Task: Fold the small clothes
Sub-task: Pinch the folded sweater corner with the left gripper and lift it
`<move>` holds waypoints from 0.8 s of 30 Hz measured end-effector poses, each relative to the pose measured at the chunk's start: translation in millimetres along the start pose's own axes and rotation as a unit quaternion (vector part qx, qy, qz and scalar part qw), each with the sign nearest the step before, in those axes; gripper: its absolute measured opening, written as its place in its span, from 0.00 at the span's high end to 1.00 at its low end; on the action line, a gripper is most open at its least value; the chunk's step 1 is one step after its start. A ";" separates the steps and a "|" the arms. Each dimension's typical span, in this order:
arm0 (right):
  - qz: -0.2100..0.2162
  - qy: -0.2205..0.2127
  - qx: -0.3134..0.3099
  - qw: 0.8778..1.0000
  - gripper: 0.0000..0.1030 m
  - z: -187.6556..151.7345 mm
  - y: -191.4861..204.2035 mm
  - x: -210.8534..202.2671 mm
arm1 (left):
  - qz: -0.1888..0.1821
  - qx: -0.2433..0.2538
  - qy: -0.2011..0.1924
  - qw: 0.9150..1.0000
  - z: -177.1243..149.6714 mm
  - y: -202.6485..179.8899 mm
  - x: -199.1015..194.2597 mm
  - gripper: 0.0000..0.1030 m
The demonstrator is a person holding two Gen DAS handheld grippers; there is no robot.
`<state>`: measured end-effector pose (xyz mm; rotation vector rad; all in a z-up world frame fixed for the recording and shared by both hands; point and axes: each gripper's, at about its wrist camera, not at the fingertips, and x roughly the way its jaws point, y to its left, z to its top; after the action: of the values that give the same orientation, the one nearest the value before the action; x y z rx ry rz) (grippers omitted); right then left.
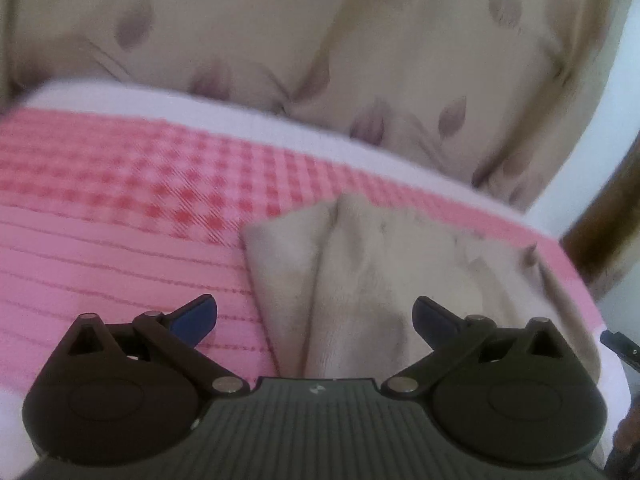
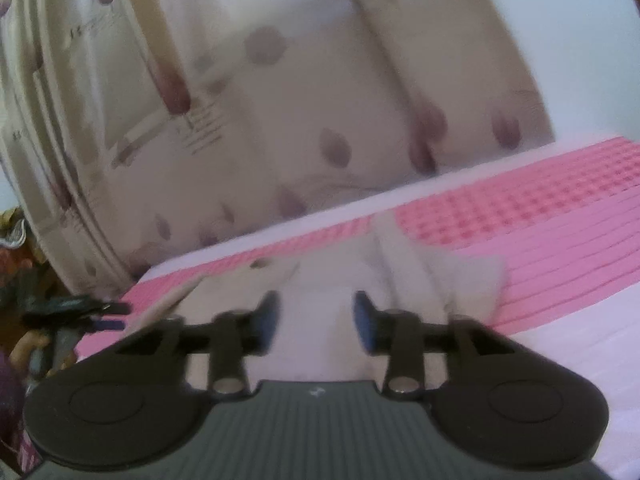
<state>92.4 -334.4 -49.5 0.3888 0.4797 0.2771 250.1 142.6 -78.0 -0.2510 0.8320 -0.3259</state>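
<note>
Left gripper: fingers standing wide, nothing between the pads; beige cloth is lying just past and under the gap, reaching out beyond the right finger, rumpled with a ridge down its middle. Right gripper: fingers sitting partway apart, cloth showing in the gap, but blur is hiding whether the pads are pressing it. Cloth is resting on the pink bed cover, which is running out ahead of both fingers. Beyond the cover, a curtain with leaf print is hanging.
</note>
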 end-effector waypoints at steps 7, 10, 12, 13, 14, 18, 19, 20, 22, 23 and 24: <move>0.019 0.011 0.018 1.000 0.57 -23.6 -12.6 15.2 | -0.053 -0.015 0.007 0.998 -4.2 13.3 26.9 0.75; 0.021 -0.002 0.045 0.999 0.56 -30.9 -20.5 14.9 | -0.039 -0.034 -0.016 0.999 -8.2 8.9 18.1 0.81; 0.030 -0.018 0.054 0.998 0.47 -33.3 -23.6 7.9 | -0.050 -0.085 -0.027 0.995 -11.2 4.5 8.8 0.82; 0.036 -0.023 0.061 0.997 0.34 -34.4 -26.2 5.8 | -0.061 -0.110 -0.032 0.992 -10.8 -0.1 3.9 0.82; 0.040 -0.028 0.067 0.997 0.30 -34.3 -27.8 4.4 | -0.068 -0.126 -0.036 0.989 -7.9 -8.1 1.2 0.82; 0.054 -0.044 0.095 0.993 0.28 -34.8 -36.1 -0.2 | -0.098 -0.141 -0.038 0.984 11.5 -61.5 -2.2 0.82; 0.057 -0.048 0.102 0.992 0.28 -35.3 -38.6 -1.6 | -0.106 -0.133 -0.036 0.985 15.7 -82.5 -3.3 0.82; 0.060 -0.053 0.108 0.991 0.28 -35.6 -41.3 -2.9 | -0.114 -0.127 -0.034 0.985 19.1 -101.1 -1.9 0.82; 0.062 -0.061 0.119 0.989 0.28 -36.1 -45.1 -4.7 | -0.128 -0.118 -0.029 0.984 22.7 -139.5 2.8 0.83; 0.064 -0.063 0.123 0.988 0.28 -36.3 -46.8 -5.5 | -0.138 -0.111 -0.023 0.984 24.0 -162.3 9.8 0.83; 0.067 -0.065 0.126 0.988 0.28 -36.3 -48.6 -6.0 | -0.146 -0.109 -0.015 0.983 23.9 -177.8 15.0 0.83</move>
<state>77.4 -369.0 -97.4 0.6827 0.3616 0.3200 244.9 -24.8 -11.7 -0.5836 0.8008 -0.5047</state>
